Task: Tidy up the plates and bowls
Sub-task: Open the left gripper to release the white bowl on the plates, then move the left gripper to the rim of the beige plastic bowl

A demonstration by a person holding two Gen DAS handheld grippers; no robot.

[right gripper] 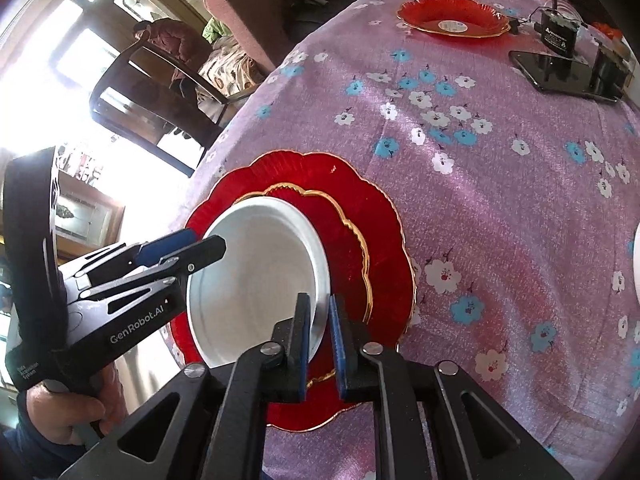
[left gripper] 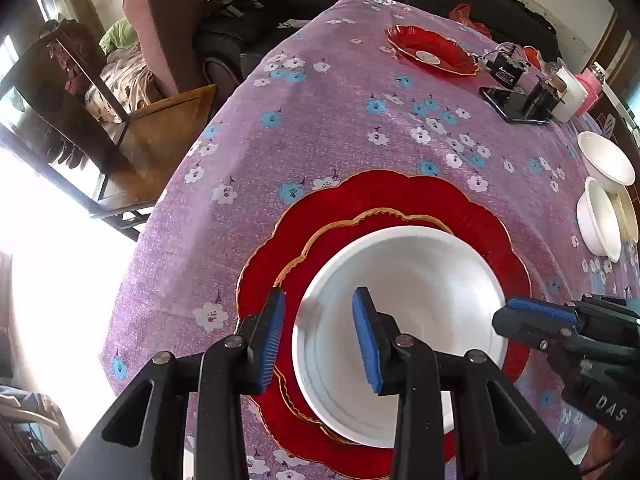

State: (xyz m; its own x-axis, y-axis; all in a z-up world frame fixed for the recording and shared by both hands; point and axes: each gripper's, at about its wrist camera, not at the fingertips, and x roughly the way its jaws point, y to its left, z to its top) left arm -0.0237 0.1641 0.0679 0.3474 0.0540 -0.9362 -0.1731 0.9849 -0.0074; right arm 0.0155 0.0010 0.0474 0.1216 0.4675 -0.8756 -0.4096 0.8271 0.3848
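**White bowl stacked on two red plates**

While we look along the left gripper [left gripper: 319, 334], its blue pads stand apart astride the near-left rim of the bowl [left gripper: 404, 312] without pressing it. That bowl sits on a small plate [left gripper: 316, 248] nested in a big plate [left gripper: 400, 196] on the tablecloth [left gripper: 320, 120]. Two more white bowls [left gripper: 604, 192] lie at the right edge, another red dish [left gripper: 432, 50] far off.

From the right wrist, we see the right gripper [right gripper: 320, 332] with a narrow gap, the bowl's [right gripper: 256, 264] rim between its pads; we cannot tell whether they pinch. The left gripper [right gripper: 180, 250] reaches in over the bowl's far side.
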